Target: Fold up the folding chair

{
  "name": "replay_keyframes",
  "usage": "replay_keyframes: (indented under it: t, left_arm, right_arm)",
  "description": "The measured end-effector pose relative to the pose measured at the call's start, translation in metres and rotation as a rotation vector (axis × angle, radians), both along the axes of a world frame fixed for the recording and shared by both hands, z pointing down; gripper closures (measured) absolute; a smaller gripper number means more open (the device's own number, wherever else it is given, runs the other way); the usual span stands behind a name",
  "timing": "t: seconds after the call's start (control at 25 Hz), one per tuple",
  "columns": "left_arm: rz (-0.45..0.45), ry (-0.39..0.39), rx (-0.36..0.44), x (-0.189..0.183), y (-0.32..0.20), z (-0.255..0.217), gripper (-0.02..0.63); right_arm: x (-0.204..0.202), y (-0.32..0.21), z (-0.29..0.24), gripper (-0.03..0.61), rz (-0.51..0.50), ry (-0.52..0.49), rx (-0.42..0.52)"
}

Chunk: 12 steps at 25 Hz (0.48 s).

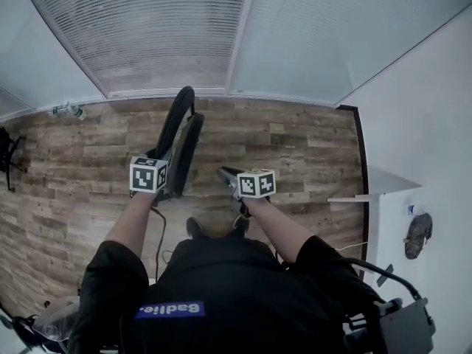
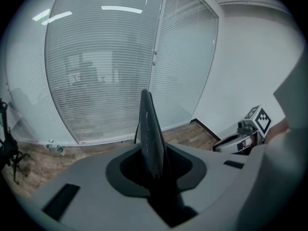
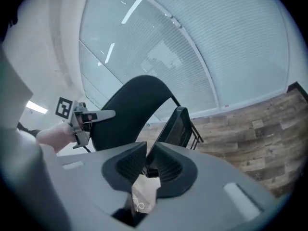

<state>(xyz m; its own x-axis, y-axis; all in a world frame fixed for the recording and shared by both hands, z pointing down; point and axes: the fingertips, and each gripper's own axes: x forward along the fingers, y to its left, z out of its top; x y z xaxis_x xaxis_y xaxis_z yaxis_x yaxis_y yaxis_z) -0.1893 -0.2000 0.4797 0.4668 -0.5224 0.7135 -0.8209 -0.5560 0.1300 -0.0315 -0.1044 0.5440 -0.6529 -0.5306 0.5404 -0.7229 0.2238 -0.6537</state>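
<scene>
The black folding chair [image 1: 179,135] stands on the wooden floor, its seat swung up close to the backrest. My left gripper [image 1: 166,179] is shut on the thin edge of the backrest [image 2: 150,129], which rises upright between its jaws. My right gripper [image 1: 225,172] hangs in the air to the right of the chair, apart from it. Its jaws are shut with nothing between them. In the right gripper view the curved backrest [image 3: 130,112] and the raised seat [image 3: 177,126] lie beyond the jaws, and the left gripper [image 3: 103,114] shows at the left against the backrest.
A glass wall with blinds [image 1: 162,35] runs behind the chair, with a bottle [image 1: 68,110] on the floor at its foot. A white table [image 1: 383,190] stands at the right wall. Dark gear [image 1: 7,157] sits at the left edge. The person's shoes [image 1: 195,227] are just behind the chair.
</scene>
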Motion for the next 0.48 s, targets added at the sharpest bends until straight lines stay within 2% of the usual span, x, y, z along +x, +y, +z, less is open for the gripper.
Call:
replay_keyframes:
  t: [0.2, 0.48]
  left_arm:
    - [0.006, -0.033, 0.001, 0.008, 0.007, -0.001, 0.525]
    - [0.016, -0.084, -0.028, 0.018, 0.011, 0.005, 0.525]
  right_arm:
    - [0.037, 0.026, -0.044, 0.572, 0.038, 0.012, 0.127]
    - [0.065, 0.051, -0.118, 0.575, 0.011, 0.107, 0.331]
